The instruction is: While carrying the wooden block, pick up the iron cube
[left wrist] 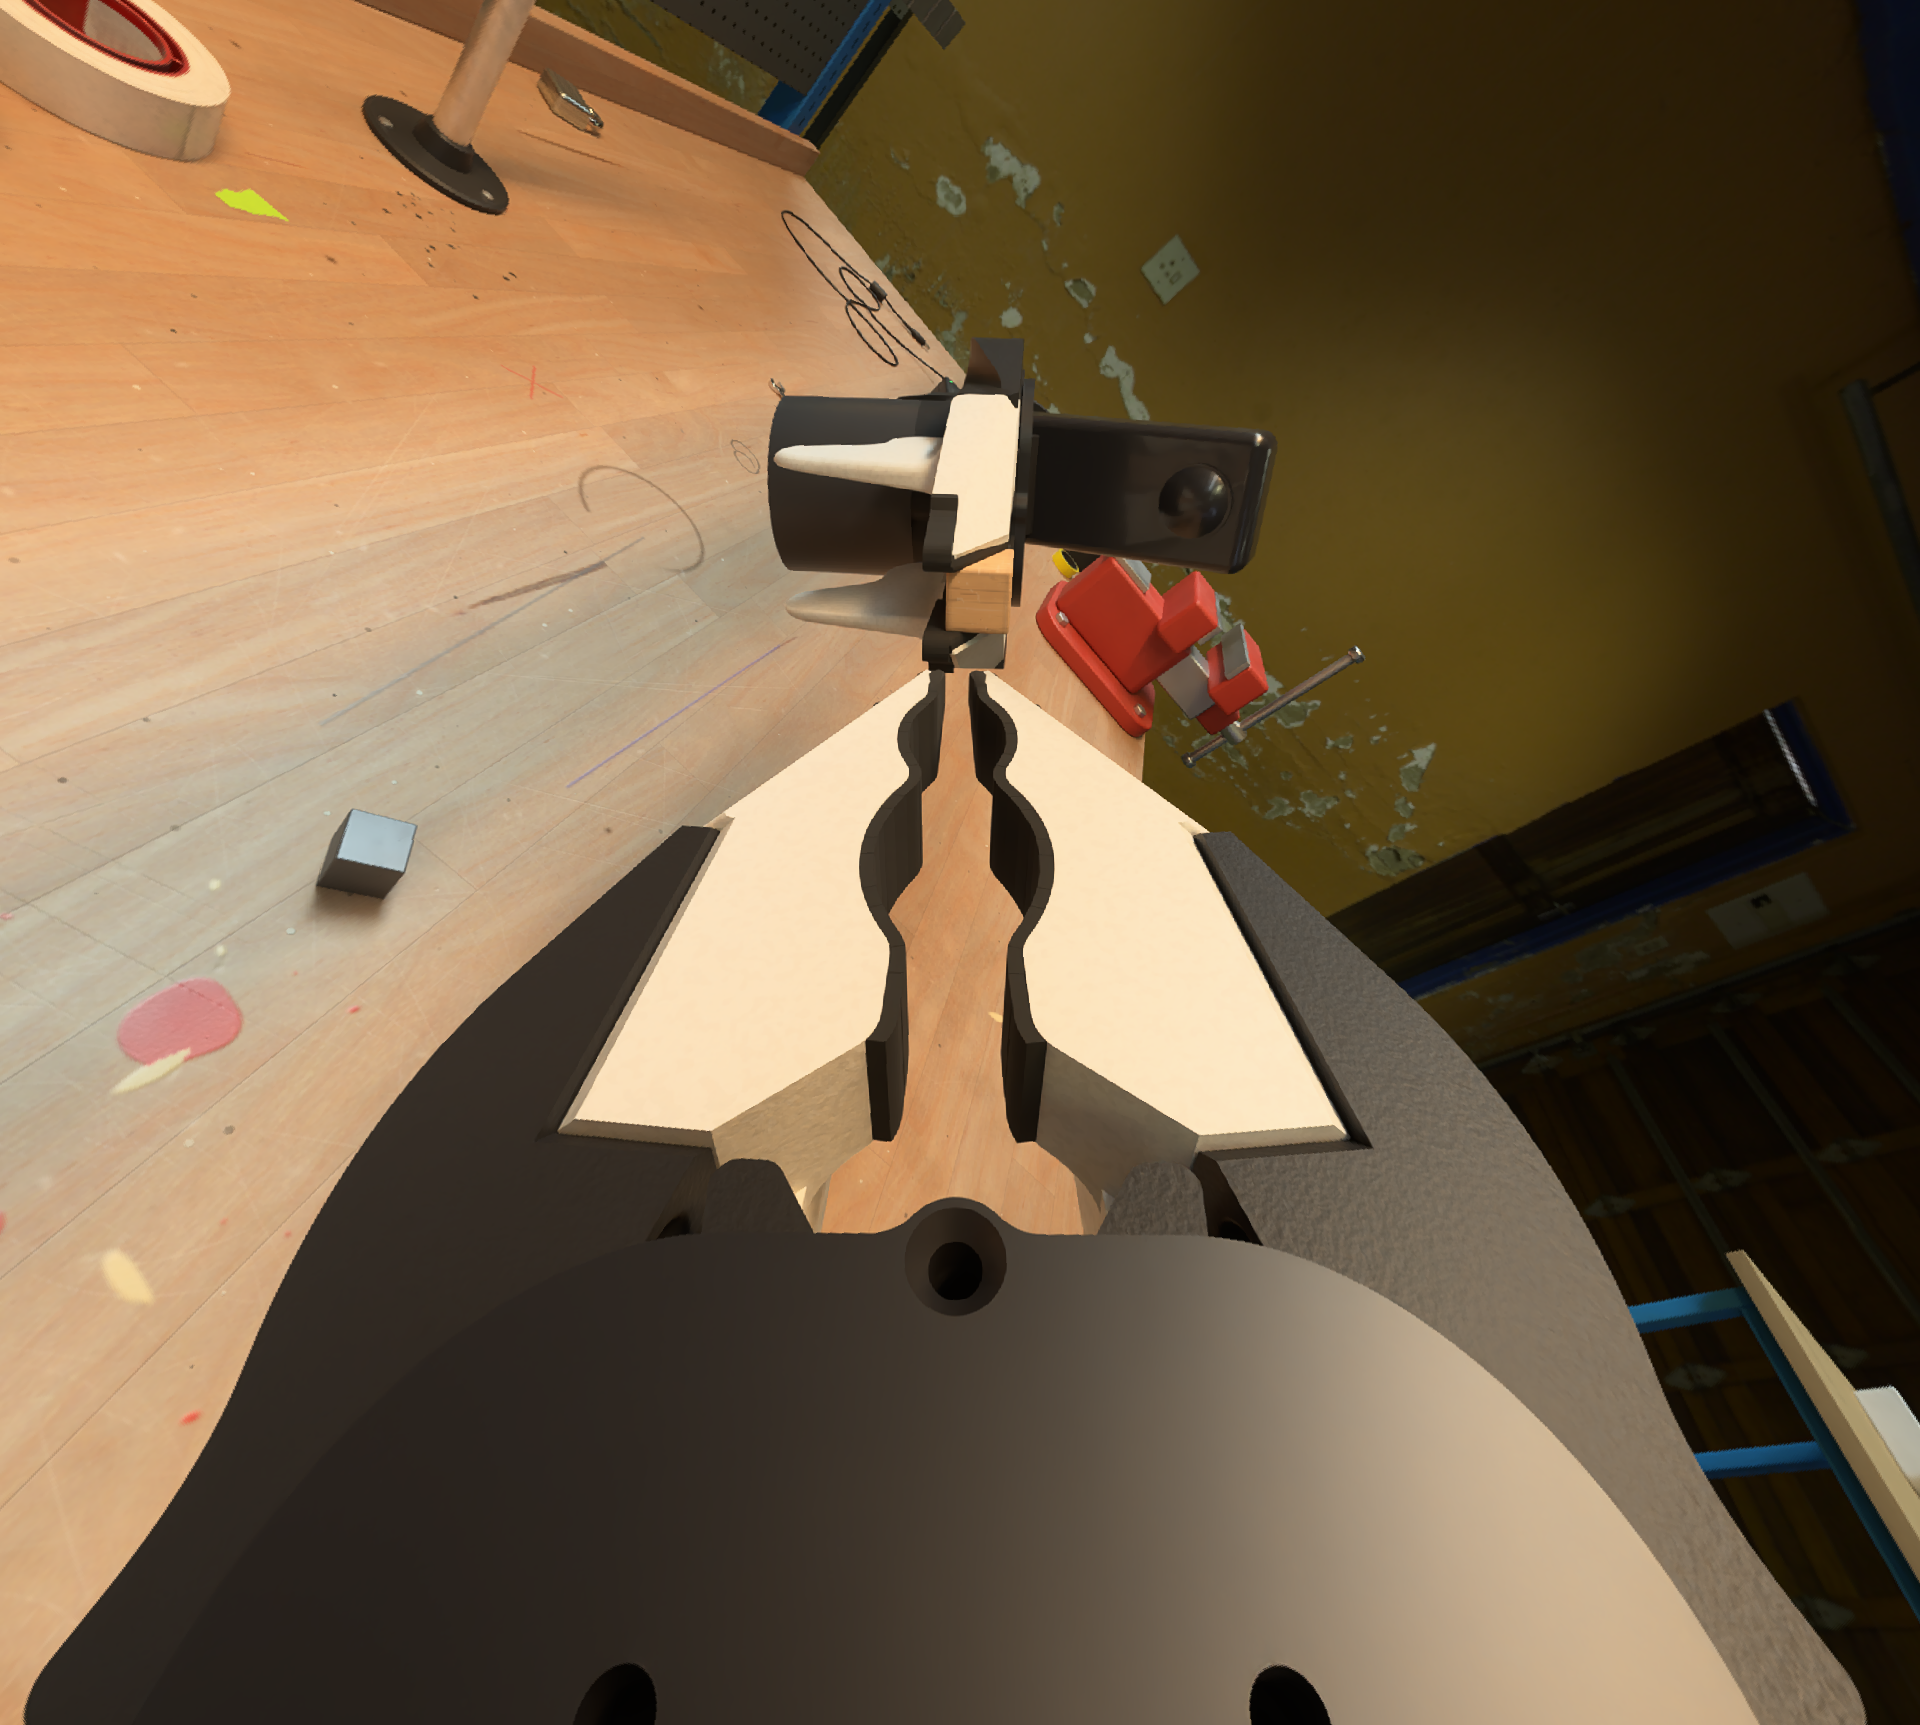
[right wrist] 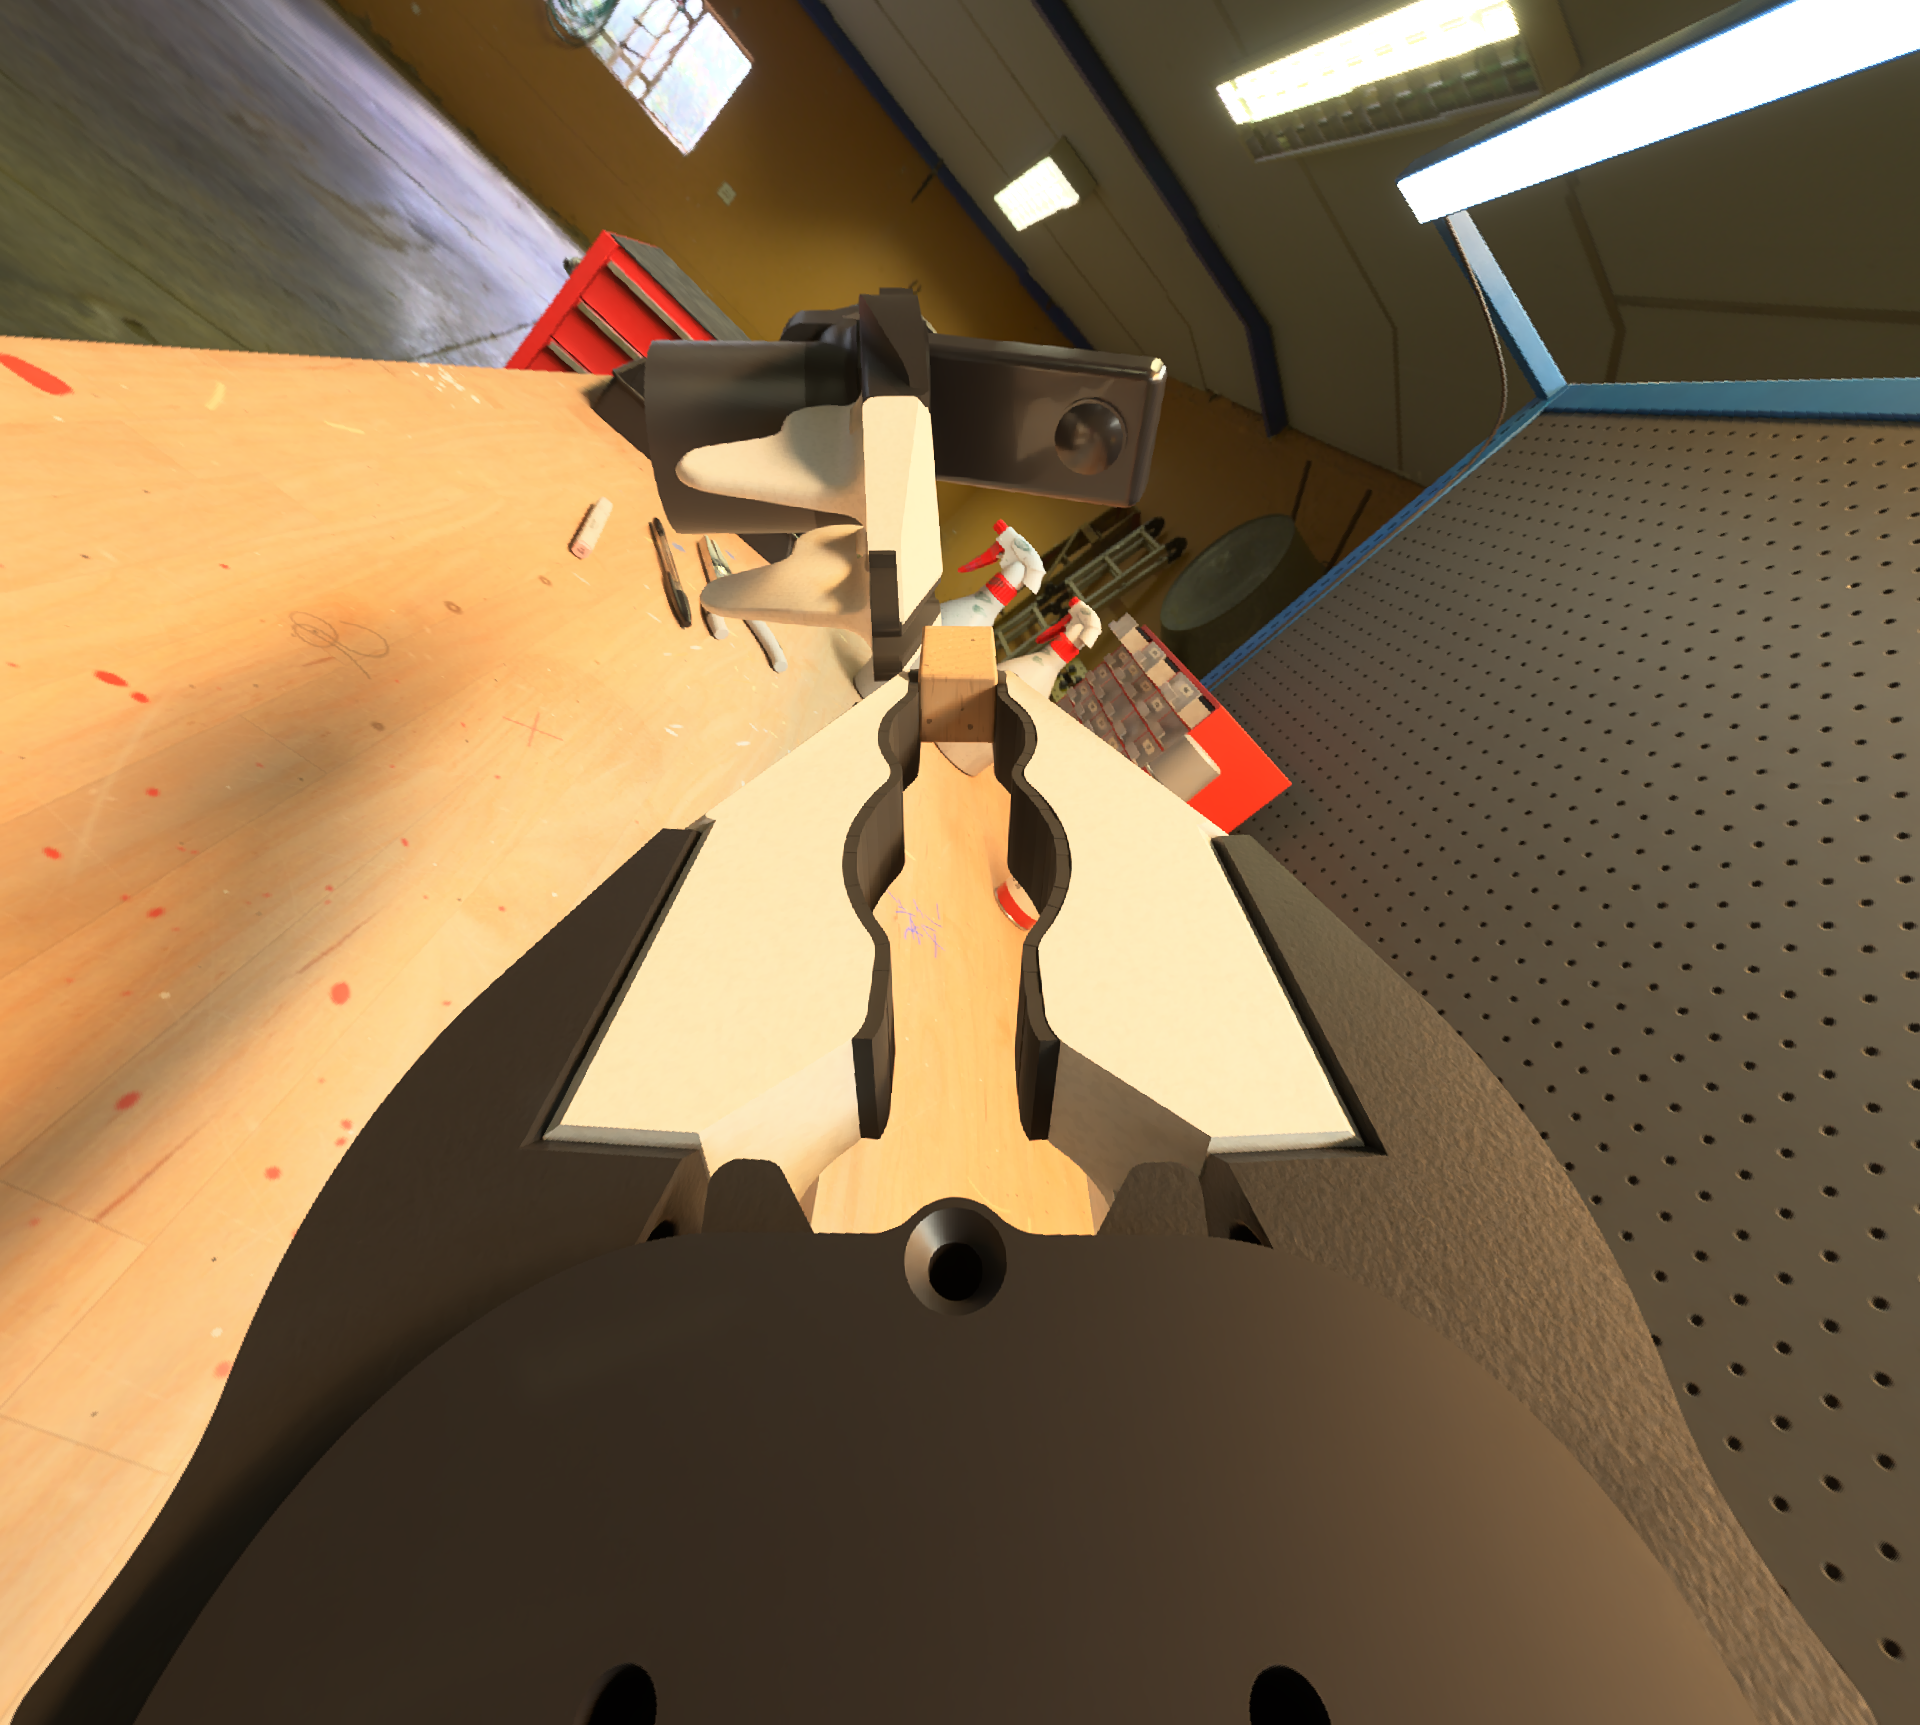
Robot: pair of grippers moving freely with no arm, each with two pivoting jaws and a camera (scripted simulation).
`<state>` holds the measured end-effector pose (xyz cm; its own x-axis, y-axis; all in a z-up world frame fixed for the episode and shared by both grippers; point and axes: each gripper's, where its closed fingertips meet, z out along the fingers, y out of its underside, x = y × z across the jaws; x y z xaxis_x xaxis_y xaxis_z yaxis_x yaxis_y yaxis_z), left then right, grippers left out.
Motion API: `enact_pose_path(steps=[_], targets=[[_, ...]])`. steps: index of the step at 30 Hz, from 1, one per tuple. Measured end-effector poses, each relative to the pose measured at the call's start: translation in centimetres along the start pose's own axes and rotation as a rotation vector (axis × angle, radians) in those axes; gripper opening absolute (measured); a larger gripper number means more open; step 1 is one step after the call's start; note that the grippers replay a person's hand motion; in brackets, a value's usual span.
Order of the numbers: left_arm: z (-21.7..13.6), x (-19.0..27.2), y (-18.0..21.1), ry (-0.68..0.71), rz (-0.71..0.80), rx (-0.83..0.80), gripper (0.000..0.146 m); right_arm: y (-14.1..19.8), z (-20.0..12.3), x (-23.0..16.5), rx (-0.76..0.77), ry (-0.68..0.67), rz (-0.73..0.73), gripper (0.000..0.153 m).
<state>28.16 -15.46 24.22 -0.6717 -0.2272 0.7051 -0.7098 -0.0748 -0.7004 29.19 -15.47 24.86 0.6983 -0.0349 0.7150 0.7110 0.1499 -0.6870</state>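
Right wrist view first: the right gripper (right wrist: 956,699) is clamped on the wooden block (right wrist: 957,688), pinched at the fingertips, seemingly so the block rides clear of the desk (right wrist: 208,595) while the other tool works. Facing it tip to tip, the left gripper (left wrist: 956,683) shows its fingers almost together with nothing between them, so it carries nothing. Off to its left side, the iron cube (left wrist: 367,852) sits alone on the desk, well apart from both grippers and not yet approached. Only a sliver of the block shows past the fingers; its far end is hidden. A red vise (left wrist: 1153,647) sits at the desk's edge, partly cut off behind the right gripper.
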Motion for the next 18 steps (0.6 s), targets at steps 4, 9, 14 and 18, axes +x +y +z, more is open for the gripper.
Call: enact_pose_path(steps=[4,9,14,18], targets=[[-0.05,-0.15,-0.03,-0.001,-0.004,0.004,0.004,0.18,0.07,0.01,-0.016,0.006,-0.002,0.012],[-0.09,-0.33,-0.15,-0.006,0.002,0.020,0.004,0.34,0.17,0.10,-0.014,0.010,0.047,0.012],[-0.20,-0.50,-0.22,-0.011,-0.002,0.026,0.006,0.57,0.35,0.13,-0.025,0.020,0.067,0.012],[-0.24,-0.53,-0.23,-0.006,-0.005,0.032,0.008,0.57,0.36,0.11,-0.042,0.016,0.065,0.012]])
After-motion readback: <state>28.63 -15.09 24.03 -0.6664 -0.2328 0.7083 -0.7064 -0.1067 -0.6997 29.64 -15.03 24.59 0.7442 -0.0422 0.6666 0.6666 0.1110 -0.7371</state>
